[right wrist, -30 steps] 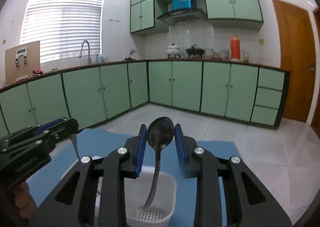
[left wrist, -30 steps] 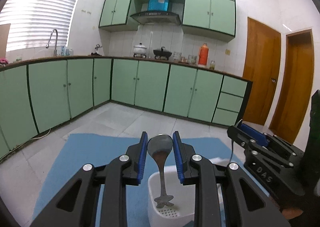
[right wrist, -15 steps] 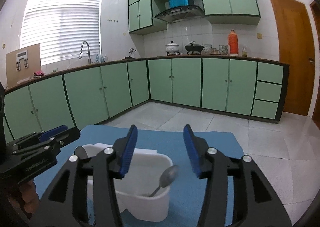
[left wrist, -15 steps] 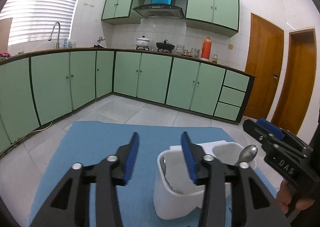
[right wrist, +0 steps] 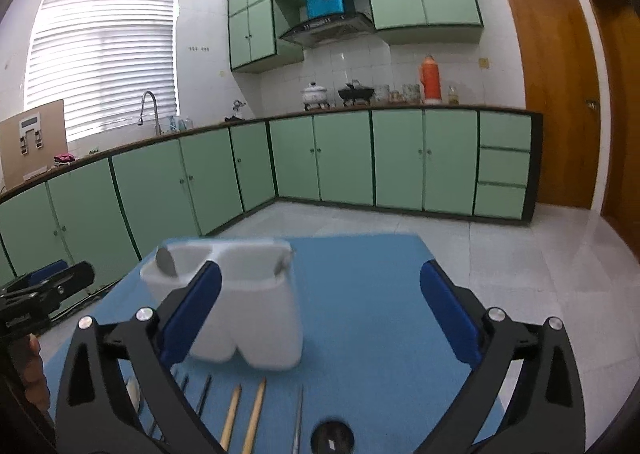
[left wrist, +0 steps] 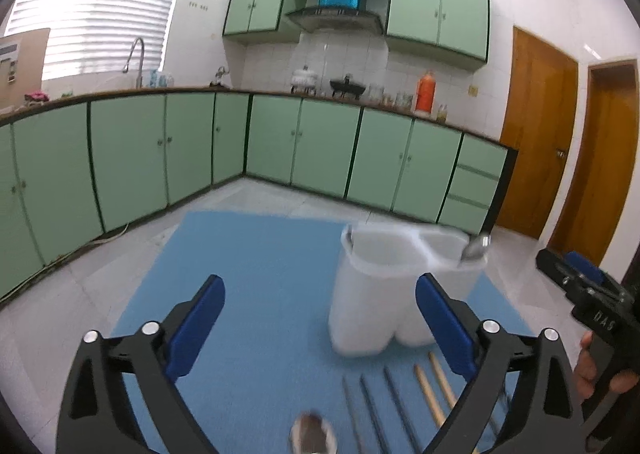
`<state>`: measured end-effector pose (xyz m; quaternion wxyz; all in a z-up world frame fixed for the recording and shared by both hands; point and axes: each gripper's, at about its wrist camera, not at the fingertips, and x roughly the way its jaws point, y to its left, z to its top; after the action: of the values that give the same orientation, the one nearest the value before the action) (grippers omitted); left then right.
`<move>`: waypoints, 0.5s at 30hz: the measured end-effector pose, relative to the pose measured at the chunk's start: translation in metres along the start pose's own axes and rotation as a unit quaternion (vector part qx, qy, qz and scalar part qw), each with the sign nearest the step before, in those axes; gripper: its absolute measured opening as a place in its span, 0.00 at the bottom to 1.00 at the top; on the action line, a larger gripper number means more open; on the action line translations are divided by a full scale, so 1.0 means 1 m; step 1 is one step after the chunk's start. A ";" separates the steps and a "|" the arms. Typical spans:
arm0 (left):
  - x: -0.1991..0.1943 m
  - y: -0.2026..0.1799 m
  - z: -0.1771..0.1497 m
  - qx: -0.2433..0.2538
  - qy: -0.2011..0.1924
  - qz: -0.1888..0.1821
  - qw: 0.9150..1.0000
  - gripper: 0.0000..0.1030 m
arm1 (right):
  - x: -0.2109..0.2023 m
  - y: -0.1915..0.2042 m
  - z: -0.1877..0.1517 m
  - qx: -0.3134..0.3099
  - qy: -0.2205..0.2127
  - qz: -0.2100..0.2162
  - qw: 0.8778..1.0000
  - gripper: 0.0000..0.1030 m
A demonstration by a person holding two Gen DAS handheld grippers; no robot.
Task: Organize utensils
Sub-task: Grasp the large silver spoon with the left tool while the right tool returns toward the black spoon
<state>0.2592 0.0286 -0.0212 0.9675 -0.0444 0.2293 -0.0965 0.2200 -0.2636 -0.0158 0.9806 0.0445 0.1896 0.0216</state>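
Two grippers are working over a blue mat (left wrist: 256, 274) that is lying on the worktop, and both are holding nothing. The left gripper (left wrist: 320, 318) is standing with its fingers (left wrist: 196, 318) wide apart, having just been opening, and only bare mat is showing between them. Ahead of its right finger, and partly hidden behind it, one white holder (left wrist: 376, 294) with two compartments is standing upright on the mat. One spoon is sitting in each compartment, two in all: the bowl of the left spoon (left wrist: 349, 235) is just peeking over the rim, and the bowl of the right spoon (left wrist: 476, 248) is leaning out over the far right edge. Near the bottom edge of the left view, between the fingers, one more spoon bowl (left wrist: 314, 436) is lying on the mat, blurred. Just right of it three grey sticks (left wrist: 372, 410) and two wooden sticks (left wrist: 434, 390) are lying side by side, running under the right finger.

The right gripper (right wrist: 320, 318) is likewise standing with its fingers (right wrist: 450, 318) spread wide after opening, with nothing between them but mat. In its view the holder (right wrist: 260, 318) is sitting ahead of and behind the left finger. Below it the two wooden sticks (right wrist: 244, 414) are lying together, with thin grey sticks on either side whose count I cannot tell. One dark round thing (right wrist: 332, 440) is lying at the bottom edge, too blurred to name. At the far left of this view the left gripper (right wrist: 44, 290) is showing, a hand (right wrist: 34, 370) under it.
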 end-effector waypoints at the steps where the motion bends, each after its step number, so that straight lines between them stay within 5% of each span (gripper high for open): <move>1: -0.002 0.001 -0.004 0.001 0.007 0.002 1.000 0.92 | -0.003 -0.002 -0.005 0.001 0.006 -0.004 1.000 0.95; 15: 0.023 0.007 -0.072 -0.008 0.146 0.048 0.988 0.93 | -0.015 -0.001 -0.059 -0.012 0.072 -0.023 0.997 0.95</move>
<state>0.2483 0.0278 -0.0959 0.9267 -0.0262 0.3710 -0.0536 0.1840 -0.2604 -0.0651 0.9651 0.0270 0.2604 0.0040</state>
